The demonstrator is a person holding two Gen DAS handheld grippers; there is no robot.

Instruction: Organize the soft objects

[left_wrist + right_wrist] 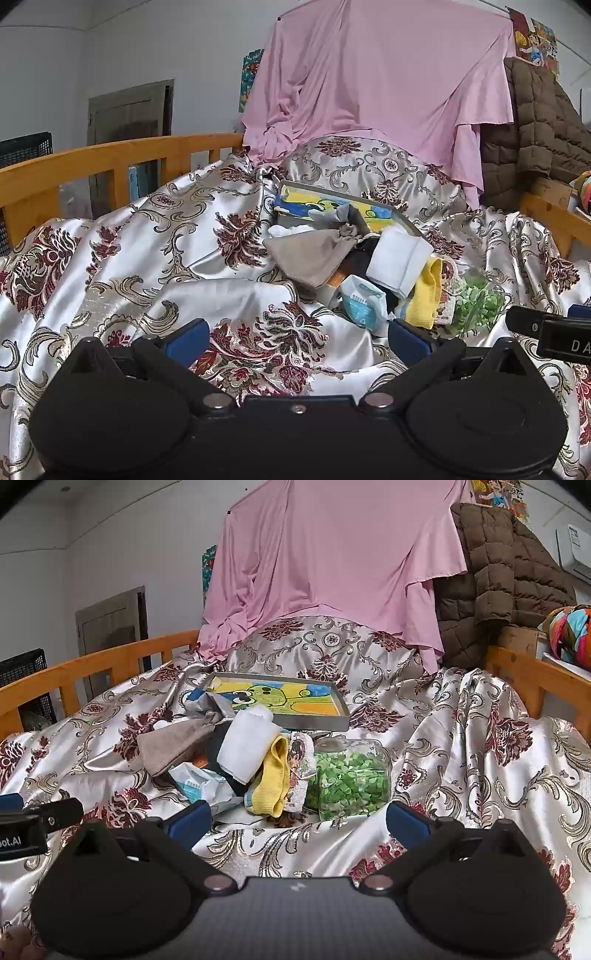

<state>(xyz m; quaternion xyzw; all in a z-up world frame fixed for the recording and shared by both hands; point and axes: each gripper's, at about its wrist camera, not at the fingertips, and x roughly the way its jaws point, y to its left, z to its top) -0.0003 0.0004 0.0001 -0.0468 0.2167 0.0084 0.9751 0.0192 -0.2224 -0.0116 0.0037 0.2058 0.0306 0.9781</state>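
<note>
A heap of soft things lies on the satin floral bedspread: a grey-brown cloth pouch, a folded white cloth, a yellow knit piece, a pale blue-white packet and dark fabric beneath. A clear bag of green bits lies at the heap's right. Behind stands a metal tray with a cartoon picture. My left gripper is open, short of the heap. My right gripper is open too, nothing between its fingers.
Wooden bed rails run along both sides. A pink sheet hangs at the back, with a brown quilted coat to its right. A patterned pillow lies behind the tray.
</note>
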